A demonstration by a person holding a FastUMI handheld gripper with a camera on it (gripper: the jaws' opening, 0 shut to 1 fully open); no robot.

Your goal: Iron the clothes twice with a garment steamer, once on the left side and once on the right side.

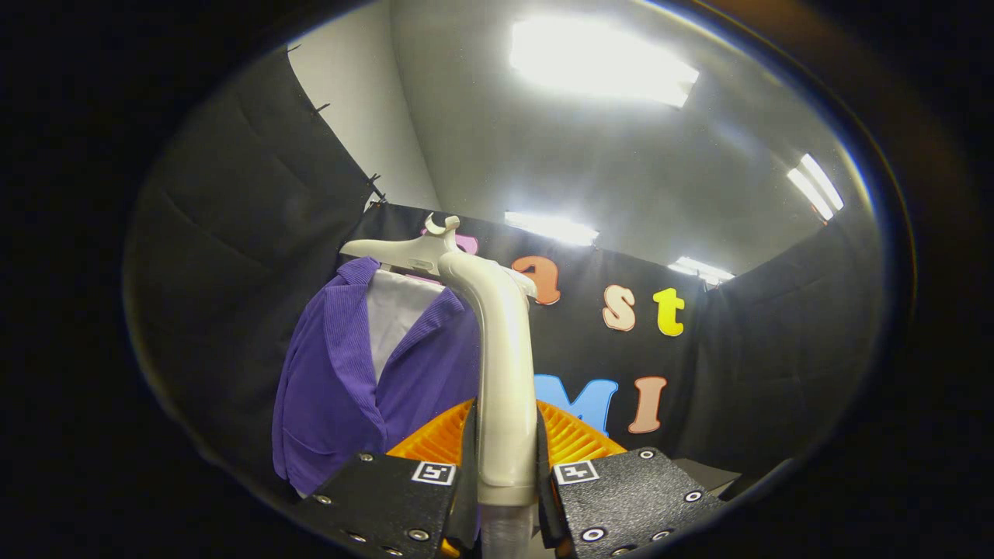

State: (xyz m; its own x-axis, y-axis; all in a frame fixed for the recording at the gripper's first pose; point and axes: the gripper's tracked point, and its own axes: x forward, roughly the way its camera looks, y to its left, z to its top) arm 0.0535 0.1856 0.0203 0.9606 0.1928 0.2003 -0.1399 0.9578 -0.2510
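Observation:
My gripper (505, 466) is shut on the cream handle of the garment steamer (503, 365), which stands upright between the fingers and curves forward at its top. Beyond the fingers hangs a purple ribbed jacket (349, 388) over a white inner garment (392, 310), on a white hanger (404, 248). The steamer's head is near the hanger's right shoulder, at the jacket's right side; I cannot tell if it touches the cloth. The steamer hides the jacket's right edge.
The black cloth booth wall (745, 357) closes in behind the jacket and on both sides. Bright ceiling lights (602, 66) hang above. A grey surface (703, 472) peeks out past the right finger.

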